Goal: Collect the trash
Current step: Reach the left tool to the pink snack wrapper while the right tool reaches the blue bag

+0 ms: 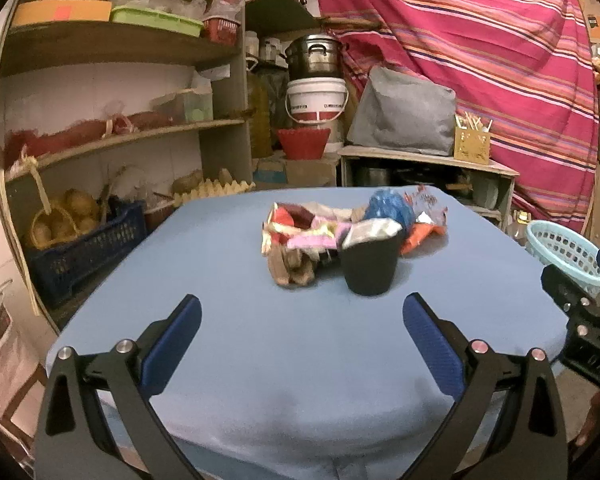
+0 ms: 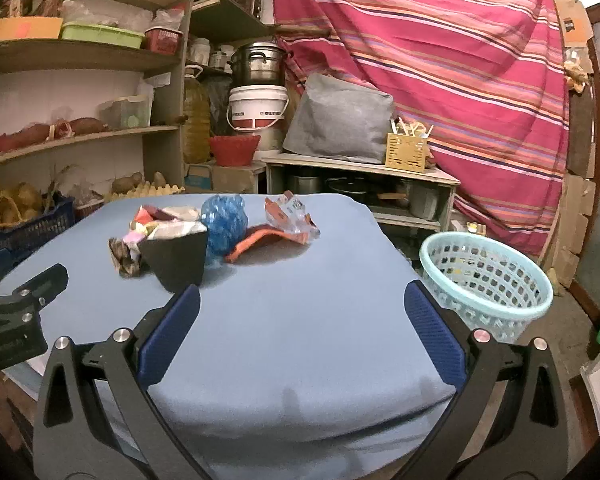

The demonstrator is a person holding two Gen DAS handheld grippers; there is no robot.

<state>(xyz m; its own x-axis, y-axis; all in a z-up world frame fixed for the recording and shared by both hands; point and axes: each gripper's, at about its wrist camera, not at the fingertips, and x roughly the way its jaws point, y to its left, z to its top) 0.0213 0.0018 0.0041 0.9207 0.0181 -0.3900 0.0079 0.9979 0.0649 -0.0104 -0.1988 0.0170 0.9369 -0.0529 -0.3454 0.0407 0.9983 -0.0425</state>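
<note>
Both tongs, left gripper (image 1: pixel 302 330) and right gripper (image 2: pixel 302 320), spread wide and empty above blue table (image 1: pixel 300 360); trash pile (image 1: pixel 340 232) mid-table, untouched. Likely next: first pickup, then across to basket (image 2: pixel 488 276) beside table.

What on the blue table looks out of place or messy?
A heap of crumpled wrappers lies loose in the middle of the table, with a crushed blue plastic piece and a torn orange packet. A black cup stuffed with paper stands among them. The basket stands beside the table.
</note>
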